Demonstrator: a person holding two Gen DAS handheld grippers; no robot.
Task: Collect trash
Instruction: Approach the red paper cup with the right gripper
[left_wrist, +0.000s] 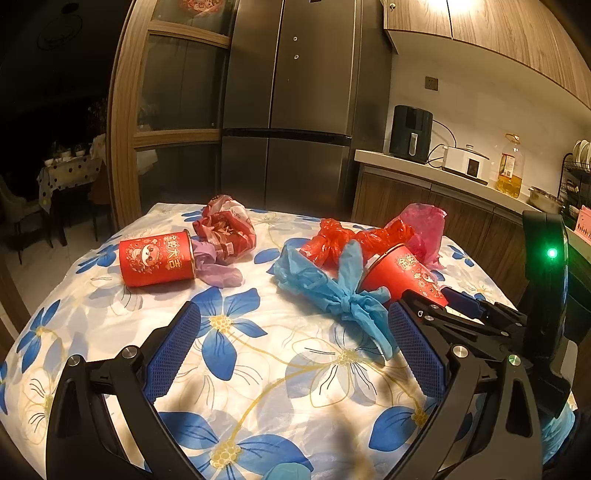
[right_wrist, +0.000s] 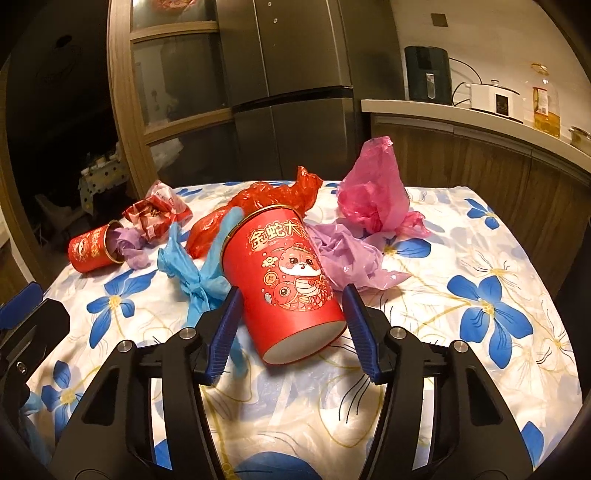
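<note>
A red paper cup (right_wrist: 284, 280) with a cartoon snake print lies tilted on the flowered tablecloth (right_wrist: 461, 332), base toward me. My right gripper (right_wrist: 291, 290) has a blue pad against each of its sides. In the left wrist view this cup (left_wrist: 399, 271) sits at the right between the right gripper's fingers (left_wrist: 428, 295). My left gripper (left_wrist: 293, 310) stands open over the cloth with nothing between its pads. A knotted blue glove (left_wrist: 332, 291) lies just beyond it. A second red cup (left_wrist: 157, 258) lies on its side at the left, purple film spilling from its mouth.
Crumpled red plastic (left_wrist: 332, 240), a pink bag (right_wrist: 373, 184), purple film (right_wrist: 347, 258) and a red-and-white wrapper (left_wrist: 225, 229) lie toward the table's far edge. Behind stand a steel fridge (left_wrist: 288, 110) and a counter (left_wrist: 443, 173) with appliances and an oil bottle.
</note>
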